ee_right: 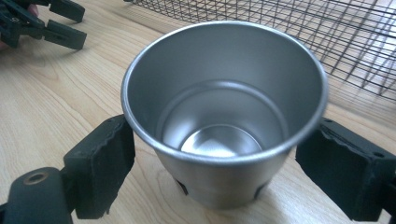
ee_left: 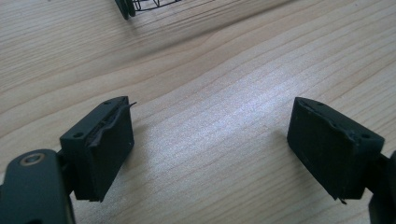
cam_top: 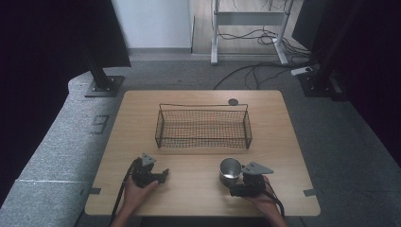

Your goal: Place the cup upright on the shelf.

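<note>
An empty steel cup (cam_top: 230, 169) (ee_right: 224, 93) stands upright on the wooden table (cam_top: 137, 123), near the front right. My right gripper (cam_top: 231, 177) (ee_right: 215, 158) is open, one black pad on each side of the cup's lower wall. I cannot tell whether the pads touch it. My left gripper (cam_top: 164, 174) (ee_left: 210, 140) rests low over bare wood at the front left, open with nothing between its pads. It also appears far off in the right gripper view (ee_right: 51, 23).
A black wire mesh basket (cam_top: 158, 127) (ee_right: 327, 32) (ee_left: 128, 7) sits empty at mid-table, just beyond the cup. A small dark disc (cam_top: 232, 101) lies behind it near the far edge. Bare wood separates the two grippers.
</note>
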Demonstrator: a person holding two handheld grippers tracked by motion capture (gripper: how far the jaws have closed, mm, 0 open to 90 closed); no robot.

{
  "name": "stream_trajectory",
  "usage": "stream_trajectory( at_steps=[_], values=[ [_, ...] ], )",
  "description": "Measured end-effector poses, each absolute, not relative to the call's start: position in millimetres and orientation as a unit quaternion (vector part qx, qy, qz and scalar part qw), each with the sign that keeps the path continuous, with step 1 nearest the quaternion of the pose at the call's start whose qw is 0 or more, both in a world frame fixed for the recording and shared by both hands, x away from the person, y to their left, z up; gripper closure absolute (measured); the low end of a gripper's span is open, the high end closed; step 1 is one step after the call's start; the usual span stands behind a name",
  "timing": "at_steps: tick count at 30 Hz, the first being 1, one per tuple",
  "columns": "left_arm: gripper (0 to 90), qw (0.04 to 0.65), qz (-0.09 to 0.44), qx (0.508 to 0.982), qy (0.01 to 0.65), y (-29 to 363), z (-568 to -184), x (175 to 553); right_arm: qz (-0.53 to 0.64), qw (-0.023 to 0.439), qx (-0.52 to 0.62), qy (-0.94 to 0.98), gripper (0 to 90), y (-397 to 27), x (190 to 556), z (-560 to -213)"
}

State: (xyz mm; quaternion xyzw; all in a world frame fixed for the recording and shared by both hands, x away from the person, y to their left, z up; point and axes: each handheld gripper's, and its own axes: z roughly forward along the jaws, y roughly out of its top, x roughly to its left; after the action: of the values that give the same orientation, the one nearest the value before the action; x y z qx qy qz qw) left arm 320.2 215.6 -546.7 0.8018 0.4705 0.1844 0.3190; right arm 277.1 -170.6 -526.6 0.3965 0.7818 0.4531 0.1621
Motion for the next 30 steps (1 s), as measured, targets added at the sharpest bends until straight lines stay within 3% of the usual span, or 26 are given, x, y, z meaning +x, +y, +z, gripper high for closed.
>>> stream_trajectory(
  at_steps=[16,21,30],
  values=[
    [14.4,0.319,0.185,0.802,0.47,216,-547,320,0.448,0.171,0.396,0.783,10.8,-159,292,-534],
    [14.4,0.319,0.185,0.802,0.47,216,-547,320,0.449,0.185,0.393,0.781,17.4,-155,292,-538],
    [14.5,0.319,0.184,0.802,0.471,215,-547,320,0.441,0.181,0.386,0.79,18.0,-156,292,-536]
  ],
)
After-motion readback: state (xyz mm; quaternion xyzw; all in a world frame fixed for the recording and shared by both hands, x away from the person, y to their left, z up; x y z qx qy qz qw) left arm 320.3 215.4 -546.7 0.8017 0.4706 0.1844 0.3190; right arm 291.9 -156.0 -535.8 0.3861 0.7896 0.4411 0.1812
